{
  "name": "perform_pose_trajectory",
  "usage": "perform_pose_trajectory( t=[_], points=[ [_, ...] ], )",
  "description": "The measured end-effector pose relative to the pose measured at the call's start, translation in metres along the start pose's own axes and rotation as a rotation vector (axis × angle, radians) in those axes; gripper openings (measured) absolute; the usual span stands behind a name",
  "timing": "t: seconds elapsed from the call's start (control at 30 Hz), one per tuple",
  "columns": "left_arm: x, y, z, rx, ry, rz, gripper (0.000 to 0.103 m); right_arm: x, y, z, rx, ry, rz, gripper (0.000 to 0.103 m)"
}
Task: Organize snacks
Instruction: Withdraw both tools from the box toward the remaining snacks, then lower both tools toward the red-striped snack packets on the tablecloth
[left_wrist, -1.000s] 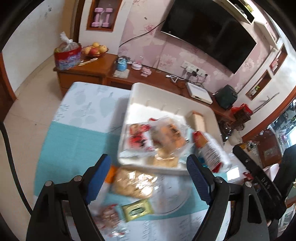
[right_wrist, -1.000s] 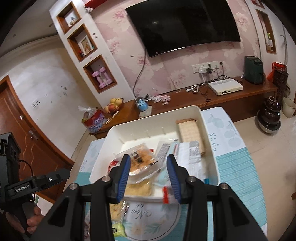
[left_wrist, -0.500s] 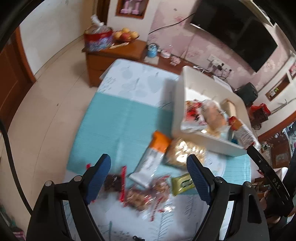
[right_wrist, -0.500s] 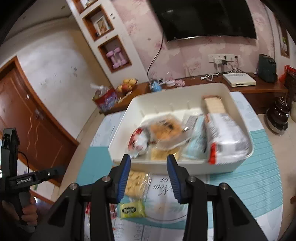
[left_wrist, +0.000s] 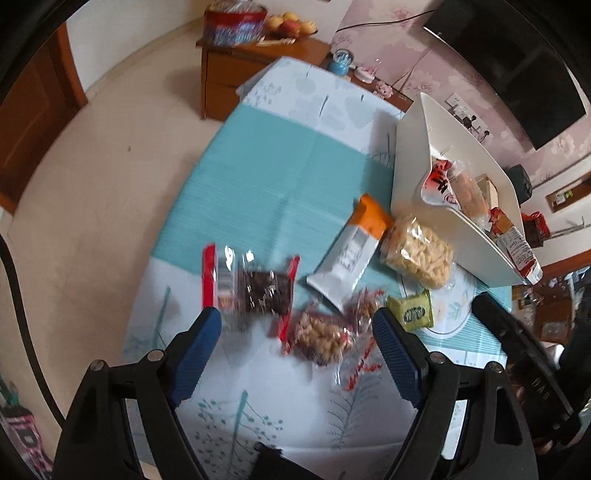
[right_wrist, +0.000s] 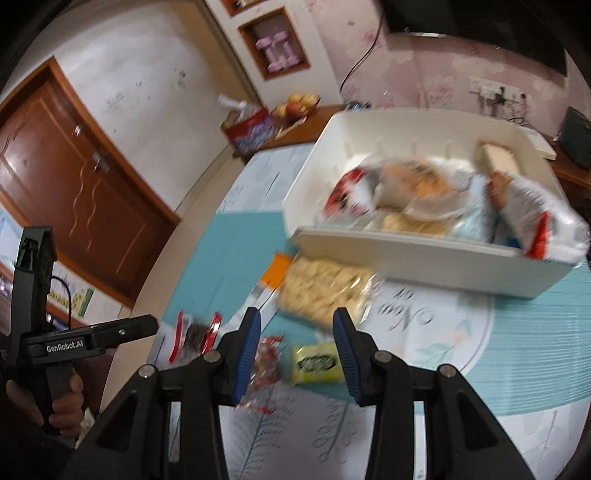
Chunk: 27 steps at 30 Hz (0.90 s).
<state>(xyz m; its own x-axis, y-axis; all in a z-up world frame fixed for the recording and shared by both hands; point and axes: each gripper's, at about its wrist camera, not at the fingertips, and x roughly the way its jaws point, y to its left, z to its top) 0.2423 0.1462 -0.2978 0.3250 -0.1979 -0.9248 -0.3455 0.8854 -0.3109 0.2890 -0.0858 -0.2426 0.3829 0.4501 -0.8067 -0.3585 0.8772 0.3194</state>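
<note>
A white bin (left_wrist: 410, 162) (right_wrist: 413, 254) holds several snack packs. Loose snacks lie on the table in front of it: a dark snack pack with red ends (left_wrist: 258, 288) (right_wrist: 194, 334), a clear bag of nuts (left_wrist: 325, 332), an orange-and-white bar (left_wrist: 351, 251), a bag of pale puffs (left_wrist: 417, 251) (right_wrist: 325, 291) and a small green packet (left_wrist: 412, 310) (right_wrist: 317, 362). My left gripper (left_wrist: 297, 325) is open and empty, above the dark pack and the nut bag. My right gripper (right_wrist: 295, 321) is open and empty, above the green packet and the puffs.
The table has a teal and white cloth (left_wrist: 280, 177). A wooden sideboard (left_wrist: 258, 59) with a fruit bowl and a red tin stands beyond the table. A TV (left_wrist: 517, 70) hangs on the pink wall. A wooden door (right_wrist: 74, 177) is at the left.
Both grippers have pulled back from the bin toward the near end of the table. The loose snacks have come into view between the fingers. Both stay open.
</note>
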Motion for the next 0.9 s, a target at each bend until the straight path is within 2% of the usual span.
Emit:
perform_pose_trajectory(
  t=[0.33, 0.47, 0.67, 0.9],
  points=[
    [0.027, 0.011, -0.017, -0.127, 0.103, -0.070, 0.083, 0.034, 0.030, -0.025, -0.095, 0.147, 0.025, 0.041],
    [0.041, 0.012, -0.019, -0.183, 0.149, -0.073, 0.083, 0.044, 0.035, -0.032, -0.126, 0.187, 0.020, 0.047],
    [0.063, 0.014, -0.020, -0.313, 0.220, -0.110, 0.083, 0.056, 0.047, -0.042, -0.203, 0.235, 0.004, 0.052],
    [0.085, 0.018, -0.019, -0.449, 0.297, -0.138, 0.083, 0.067, 0.058, -0.051, -0.285, 0.250, -0.021, 0.055]
  ],
)
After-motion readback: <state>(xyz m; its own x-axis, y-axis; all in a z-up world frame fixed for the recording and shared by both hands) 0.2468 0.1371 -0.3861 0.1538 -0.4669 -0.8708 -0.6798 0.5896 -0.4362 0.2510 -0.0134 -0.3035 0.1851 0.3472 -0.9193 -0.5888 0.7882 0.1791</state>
